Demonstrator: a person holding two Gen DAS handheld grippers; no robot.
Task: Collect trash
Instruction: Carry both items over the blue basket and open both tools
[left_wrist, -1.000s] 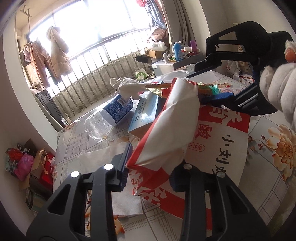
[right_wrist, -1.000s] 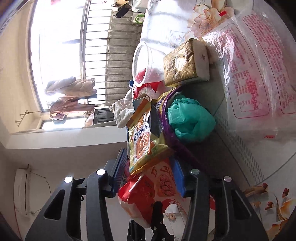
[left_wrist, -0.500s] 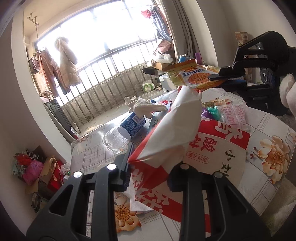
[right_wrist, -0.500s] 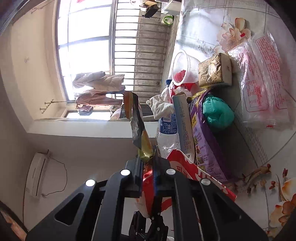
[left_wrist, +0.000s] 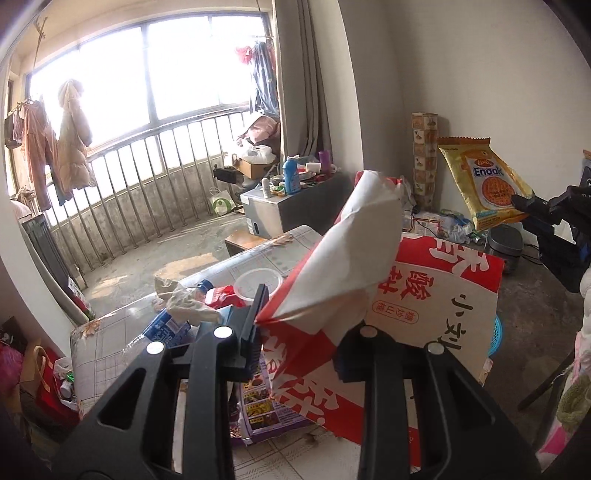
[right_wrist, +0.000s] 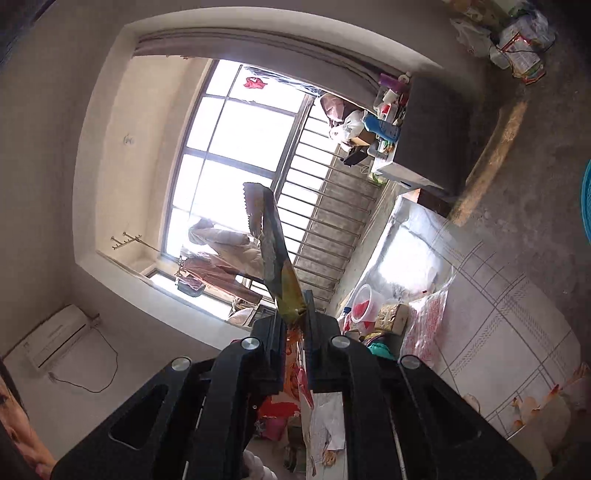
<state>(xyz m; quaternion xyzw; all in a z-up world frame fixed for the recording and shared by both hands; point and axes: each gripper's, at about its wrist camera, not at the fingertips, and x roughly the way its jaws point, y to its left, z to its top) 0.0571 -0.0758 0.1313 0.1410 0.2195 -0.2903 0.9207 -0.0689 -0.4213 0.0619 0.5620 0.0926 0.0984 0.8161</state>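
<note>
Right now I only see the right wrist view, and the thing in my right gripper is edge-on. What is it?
Observer: In the left wrist view, the right gripper is shut on the lower edge of a yellow snack packet printed Enaak.
Operator: What is the left gripper doing?
Observer: The left gripper is shut on a fold of a big red and white bag.
Operator: Any trash on the table I could miss?
Observer: A plastic bottle with a blue label lies on the table, with a crumpled white glove on top of it.
</note>
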